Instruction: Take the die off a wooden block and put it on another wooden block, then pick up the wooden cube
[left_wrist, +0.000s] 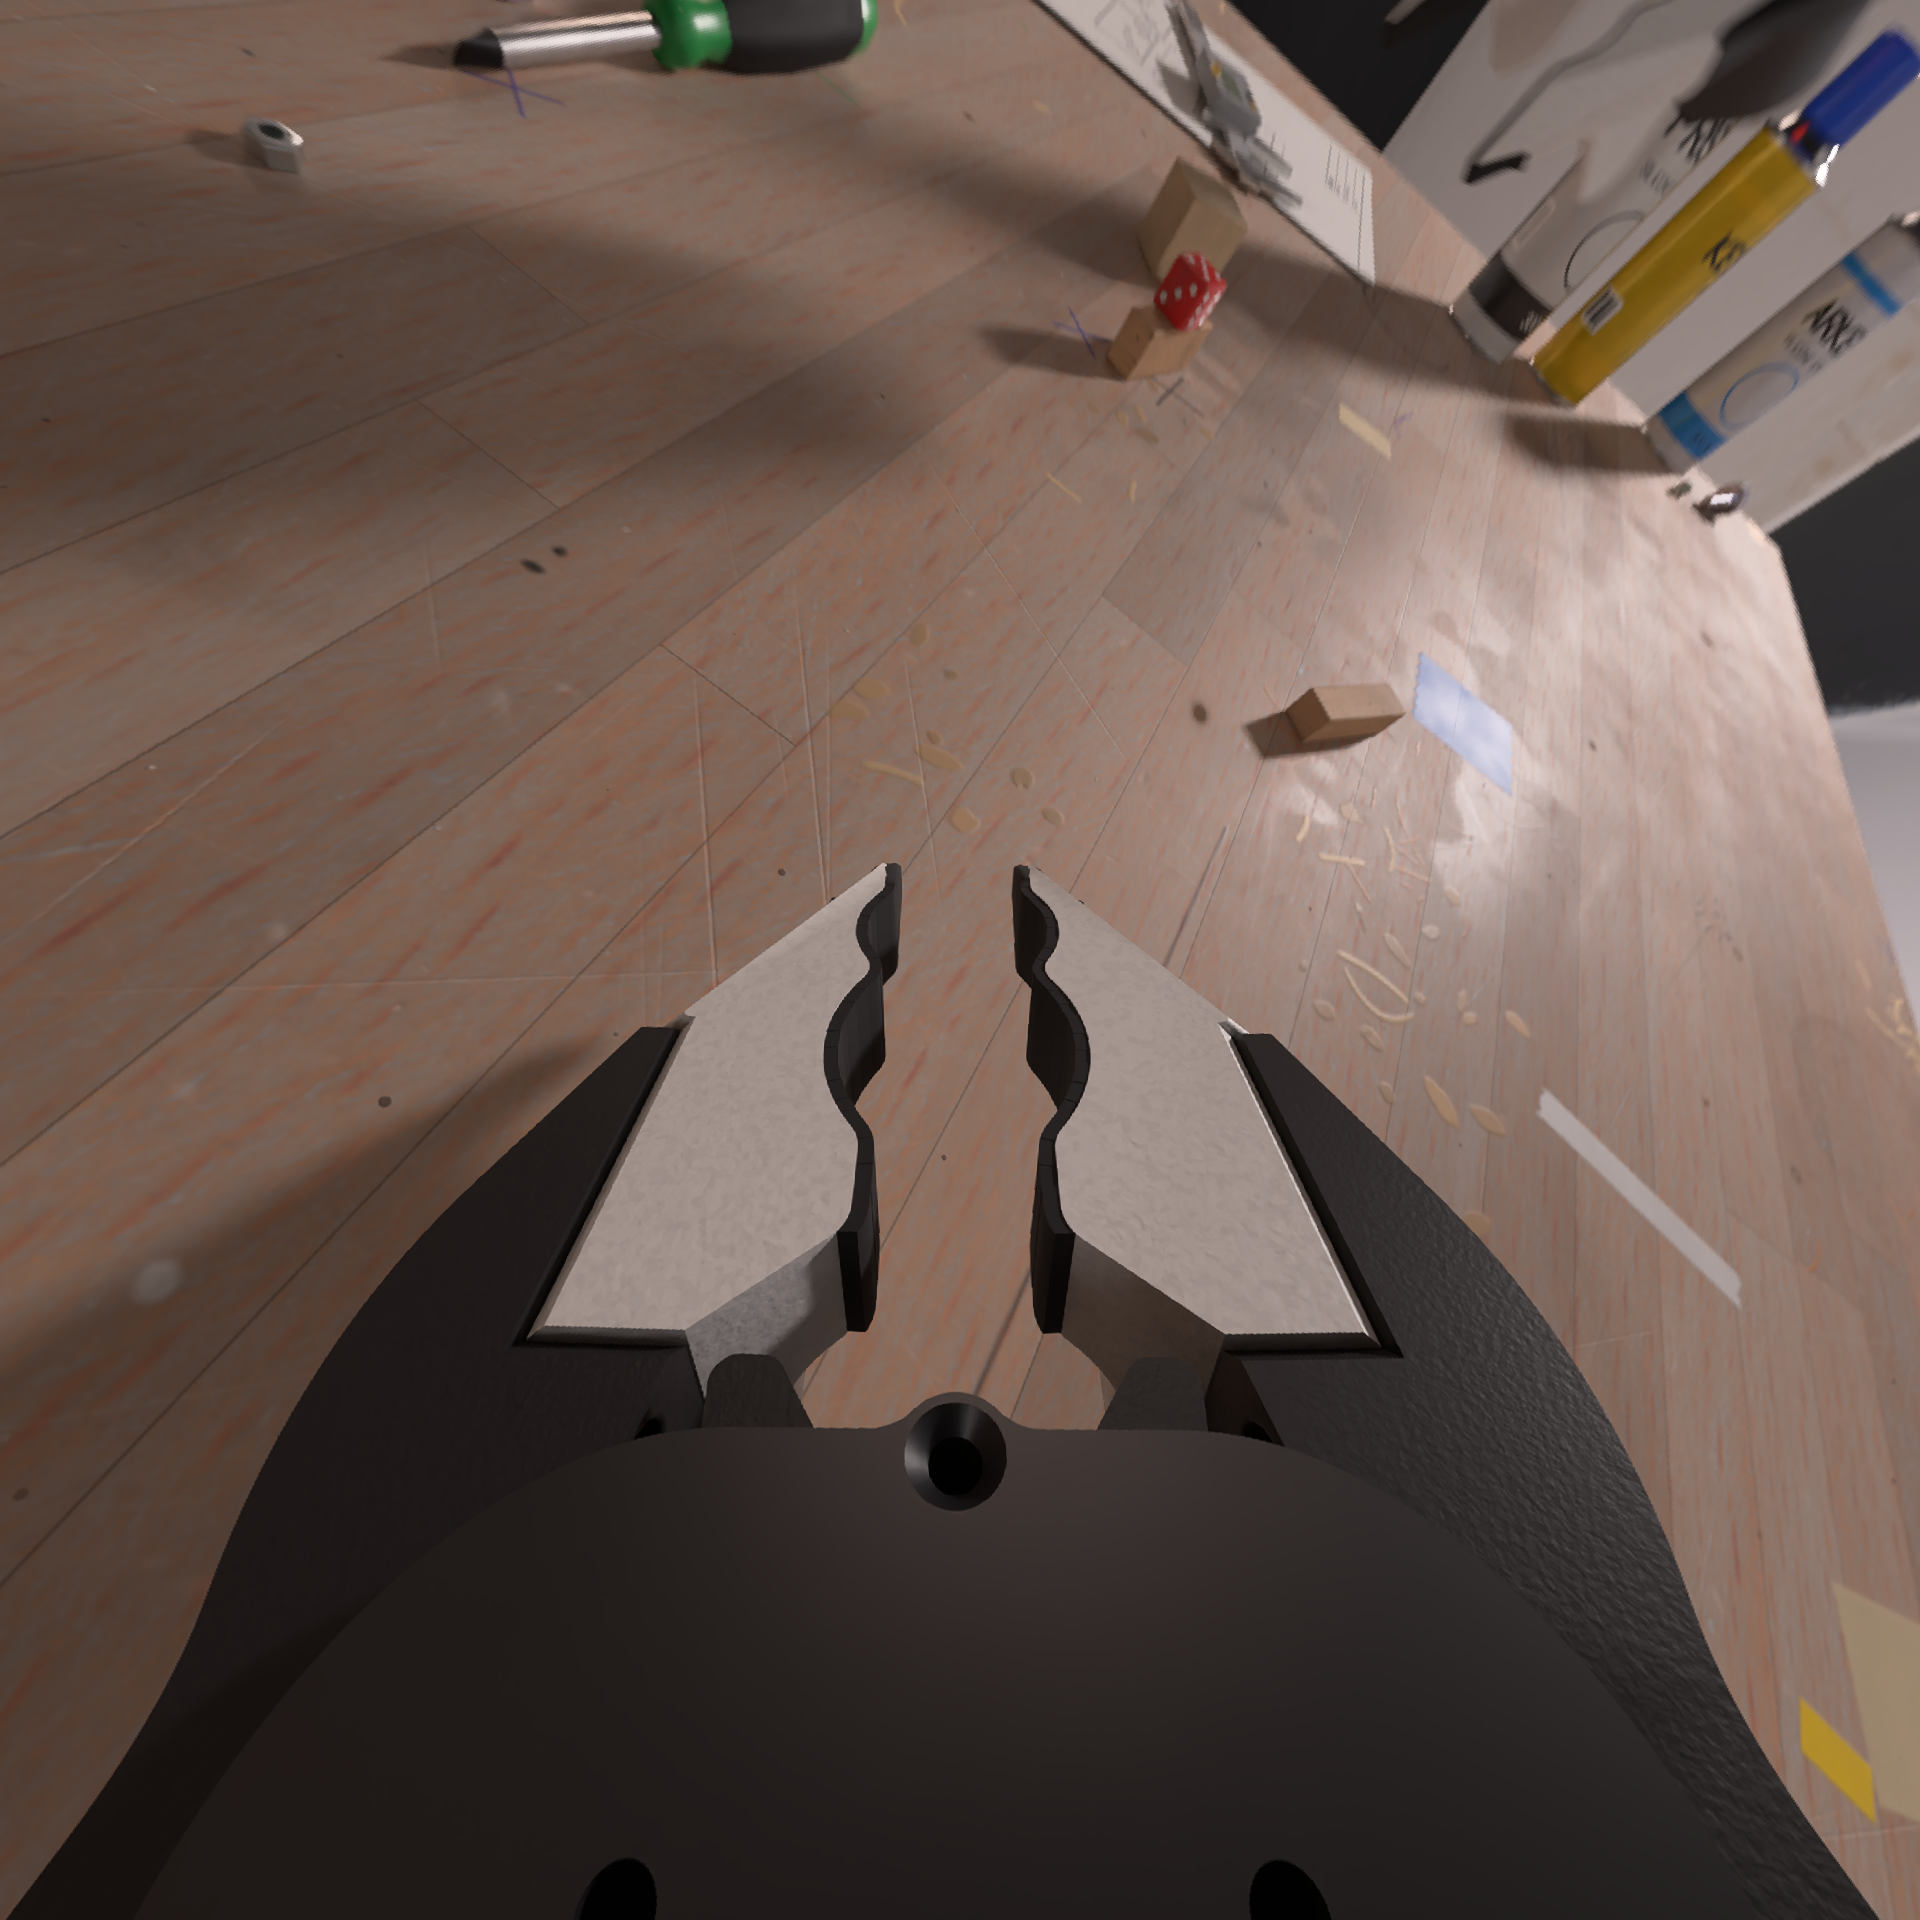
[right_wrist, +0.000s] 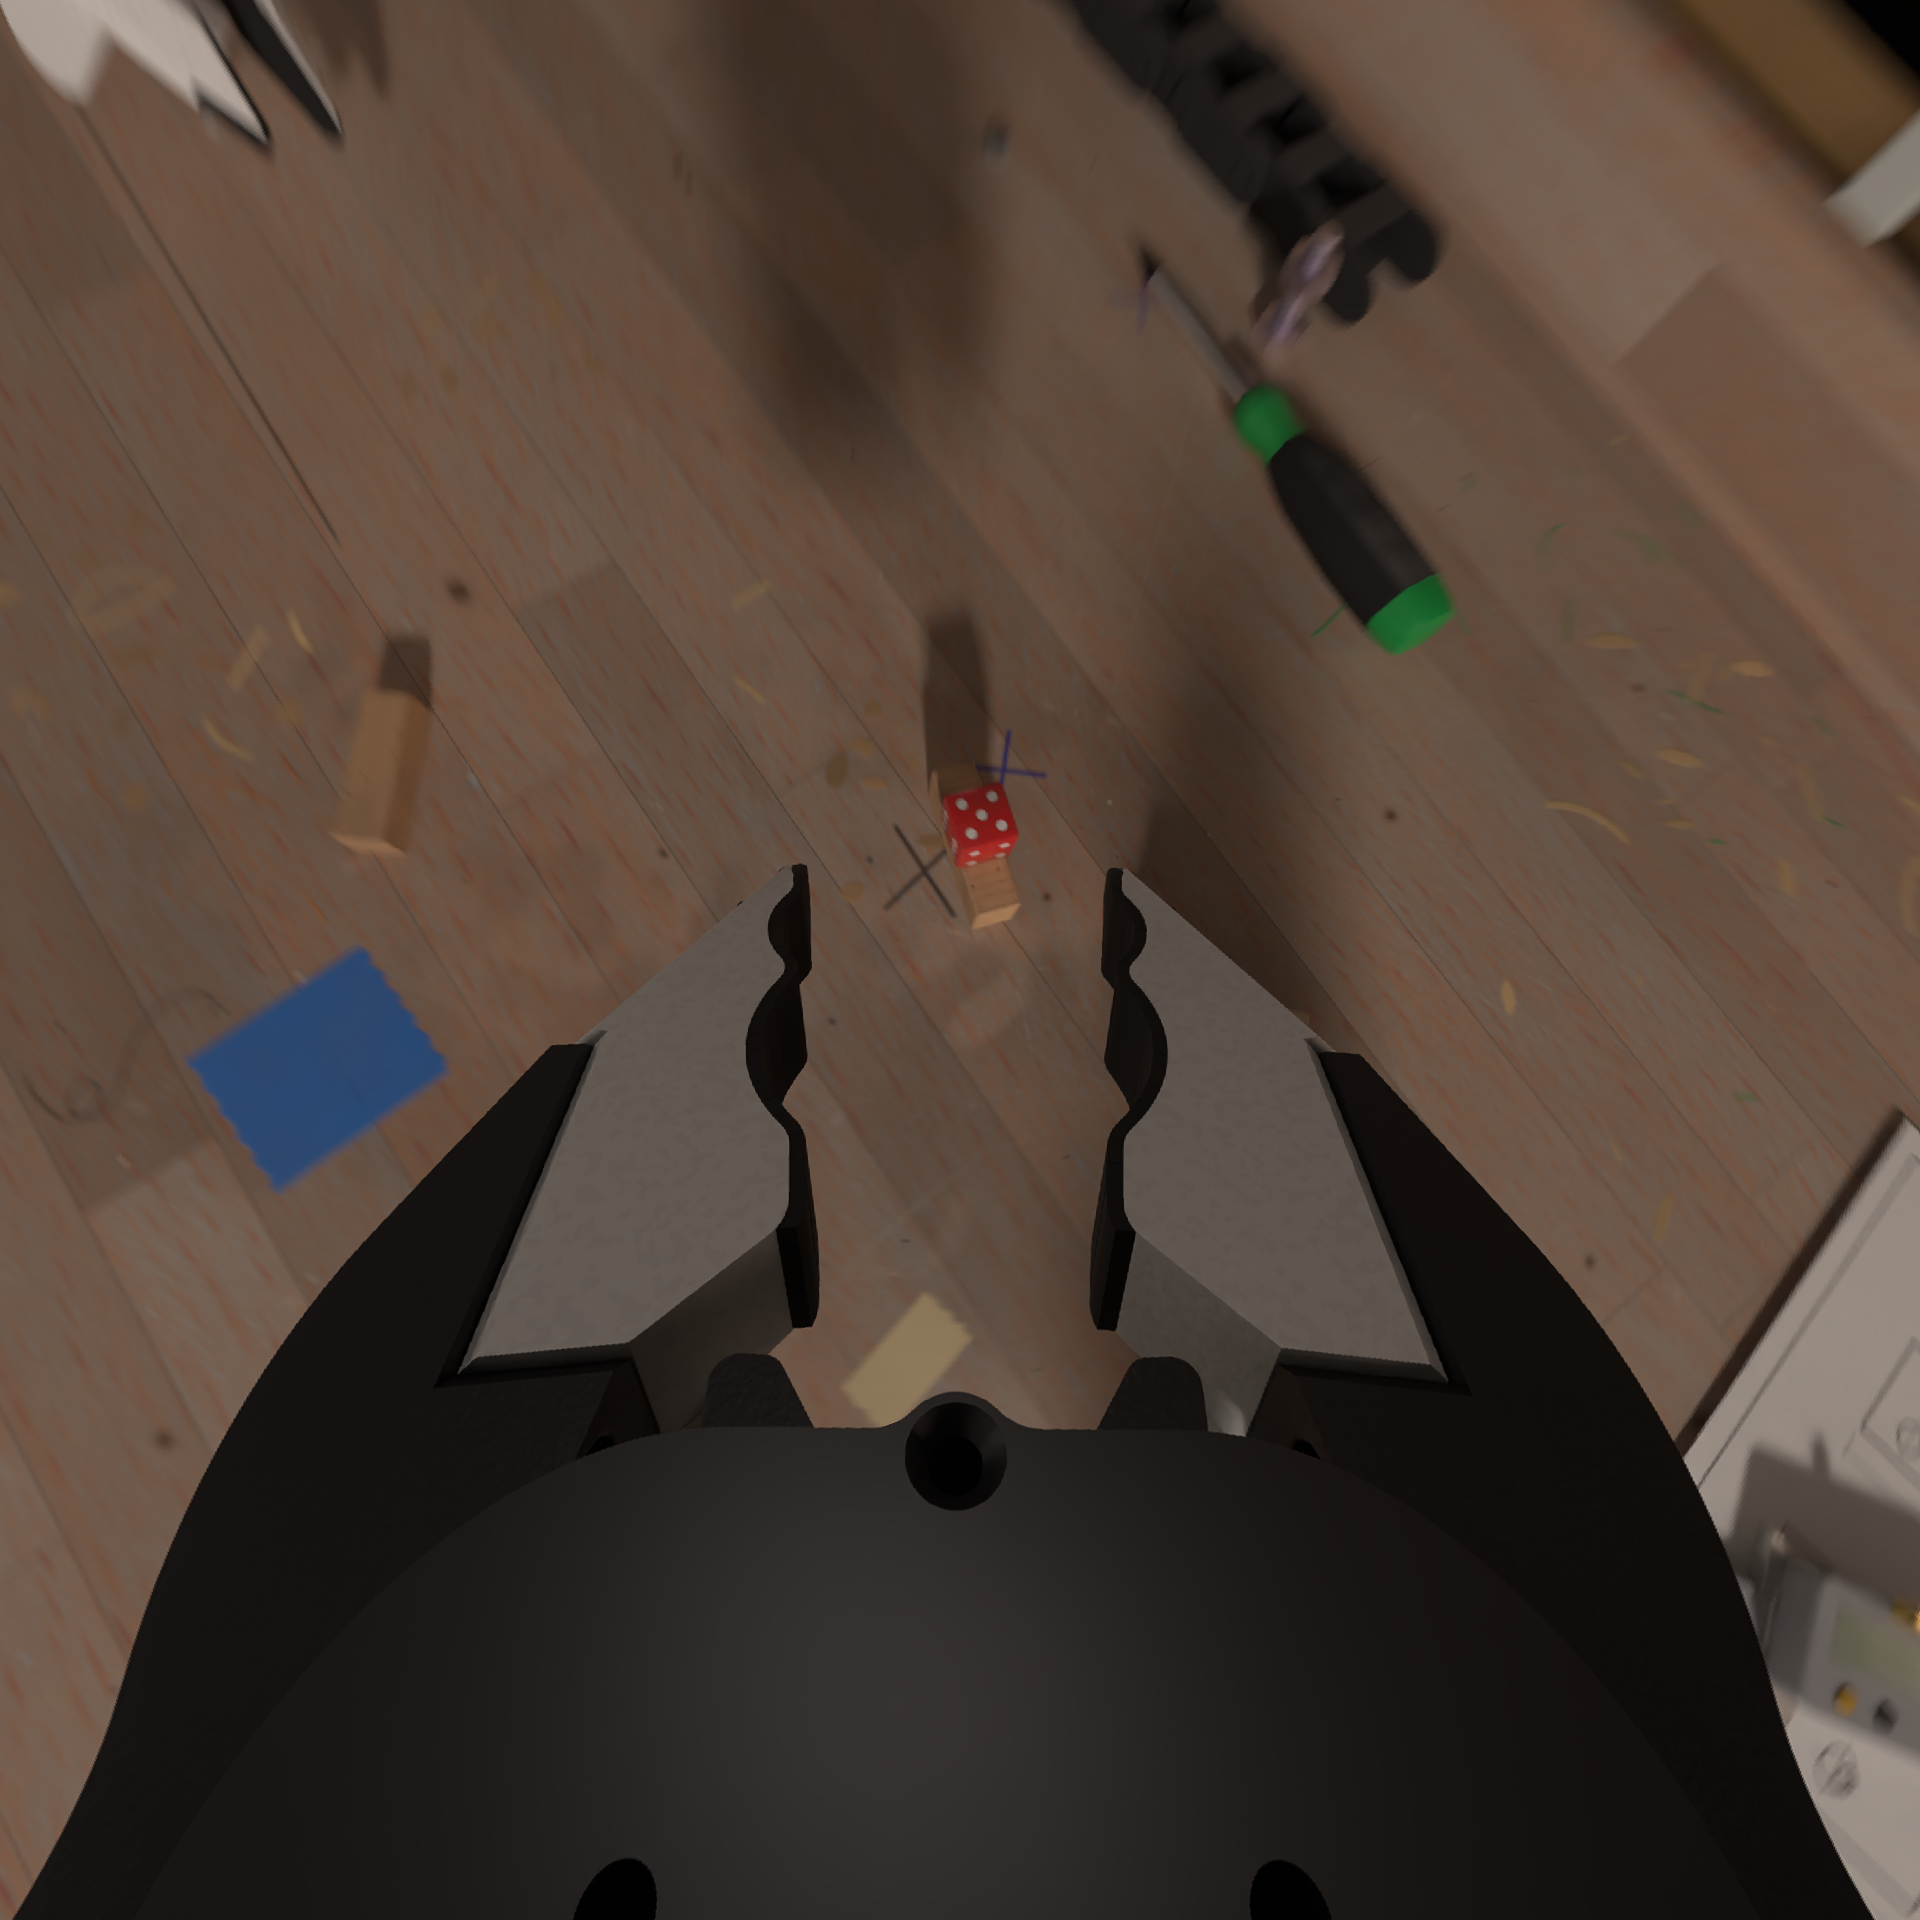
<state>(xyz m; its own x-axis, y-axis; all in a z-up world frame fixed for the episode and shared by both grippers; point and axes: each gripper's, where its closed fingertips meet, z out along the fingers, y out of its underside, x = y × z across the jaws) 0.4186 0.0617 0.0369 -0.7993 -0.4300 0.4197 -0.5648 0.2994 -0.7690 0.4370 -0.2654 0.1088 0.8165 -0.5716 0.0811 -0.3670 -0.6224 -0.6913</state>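
Observation:
A red die (left_wrist: 1191, 291) with white dots rests on a low wooden block (left_wrist: 1148, 348) far ahead of my left gripper (left_wrist: 956, 883). A taller wooden cube (left_wrist: 1193, 218) stands just behind them. A second flat wooden block (left_wrist: 1345, 714) lies nearer, to the right. My left gripper is open a little and empty, low over the bench. My right gripper (right_wrist: 956, 883) is open wider and empty, above the die (right_wrist: 979, 824) and its block (right_wrist: 989, 899), which lie just past the fingertips. The other flat block (right_wrist: 384, 769) lies to the left. I cannot see the cube in the right wrist view.
A green and black screwdriver (left_wrist: 727, 31) (right_wrist: 1340, 520) and a metal nut (left_wrist: 272, 140) lie on the wooden bench. Spray cans (left_wrist: 1673, 270) stand against a white box on the right. A blue patch of tape (right_wrist: 317, 1065) and a grey device (right_wrist: 1849, 1662) are nearby.

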